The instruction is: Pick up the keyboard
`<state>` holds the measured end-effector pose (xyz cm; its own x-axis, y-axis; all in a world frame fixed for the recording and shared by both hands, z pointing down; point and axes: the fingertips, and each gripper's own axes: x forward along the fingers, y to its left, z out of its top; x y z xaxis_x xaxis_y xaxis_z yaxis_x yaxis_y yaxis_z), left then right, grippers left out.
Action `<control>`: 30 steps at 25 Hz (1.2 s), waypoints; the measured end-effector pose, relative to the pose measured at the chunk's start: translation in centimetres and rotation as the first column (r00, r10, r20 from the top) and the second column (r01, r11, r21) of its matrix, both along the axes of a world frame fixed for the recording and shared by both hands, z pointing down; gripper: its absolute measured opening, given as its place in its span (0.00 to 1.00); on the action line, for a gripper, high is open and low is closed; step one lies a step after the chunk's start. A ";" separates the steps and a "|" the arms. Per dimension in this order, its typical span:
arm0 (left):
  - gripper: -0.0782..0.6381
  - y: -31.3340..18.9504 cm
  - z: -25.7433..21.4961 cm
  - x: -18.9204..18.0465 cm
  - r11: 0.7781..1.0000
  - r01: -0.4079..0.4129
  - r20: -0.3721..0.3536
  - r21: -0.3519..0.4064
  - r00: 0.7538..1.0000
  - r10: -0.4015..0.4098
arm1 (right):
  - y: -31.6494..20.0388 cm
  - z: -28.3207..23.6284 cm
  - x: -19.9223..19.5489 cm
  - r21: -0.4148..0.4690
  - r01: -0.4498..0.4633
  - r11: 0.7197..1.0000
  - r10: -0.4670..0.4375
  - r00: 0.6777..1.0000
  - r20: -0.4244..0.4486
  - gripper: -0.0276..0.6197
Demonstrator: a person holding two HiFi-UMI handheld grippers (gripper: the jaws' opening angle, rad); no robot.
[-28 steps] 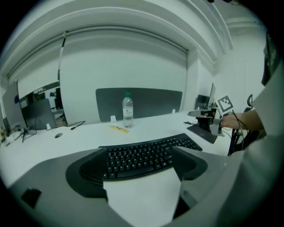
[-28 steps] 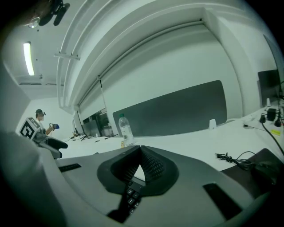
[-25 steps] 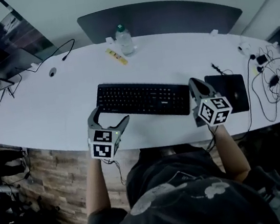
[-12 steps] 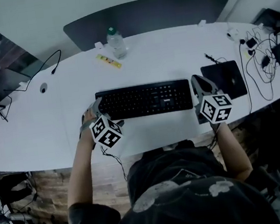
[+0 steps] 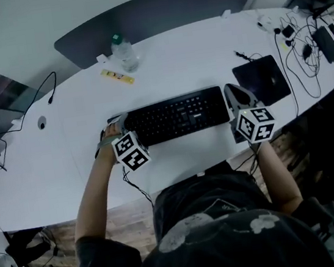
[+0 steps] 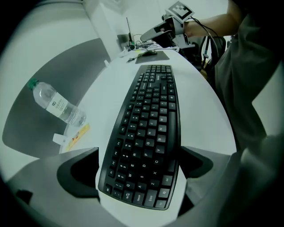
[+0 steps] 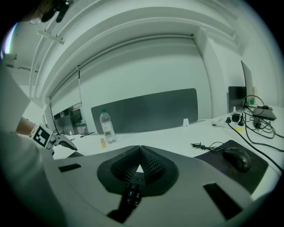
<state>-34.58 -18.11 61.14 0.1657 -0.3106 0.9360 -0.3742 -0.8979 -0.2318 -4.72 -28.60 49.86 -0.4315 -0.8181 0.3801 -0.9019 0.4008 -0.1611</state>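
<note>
Only the left gripper view shows how the left claw (image 6: 138, 173) stands: its jaws have just been opening and are spread wide on either side of the keyboard (image 6: 146, 124). The keyboard's end lies between them on the white desk (image 6: 202, 102), and bare desk shows beside one jaw, so nothing is gripped. The head view gives only this claw's marker cube and a bare forearm stretched forward, the claw tipped steeply down over the keyboard's left end. The right claw (image 7: 140, 165) is clenched, its tips meeting with nothing between them. Its own view shows a few keys just beneath the tips. The head view puts it at the keyboard's right end, pointing away from the person and only slightly downward; whether it touches I cannot tell. Right of that claw a mouse (image 7: 237, 158), plain only in the right gripper view, sits on a dark mat (image 7: 217, 155). Beyond both claws stands a water bottle (image 5: 123, 52) with a yellow strip (image 5: 117, 76) near it, and cables (image 5: 302, 40) lie well to the right claw's right. There are two claws, one keyboard, one bottle, one mouse and one mat.
</note>
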 end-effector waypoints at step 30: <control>0.93 0.0 3.5 0.2 0.896 -0.015 0.170 -0.444 0.980 0.101 | -2.0 1.7 -3.4 -0.025 0.046 0.999 -0.046 0.998 -0.038 0.04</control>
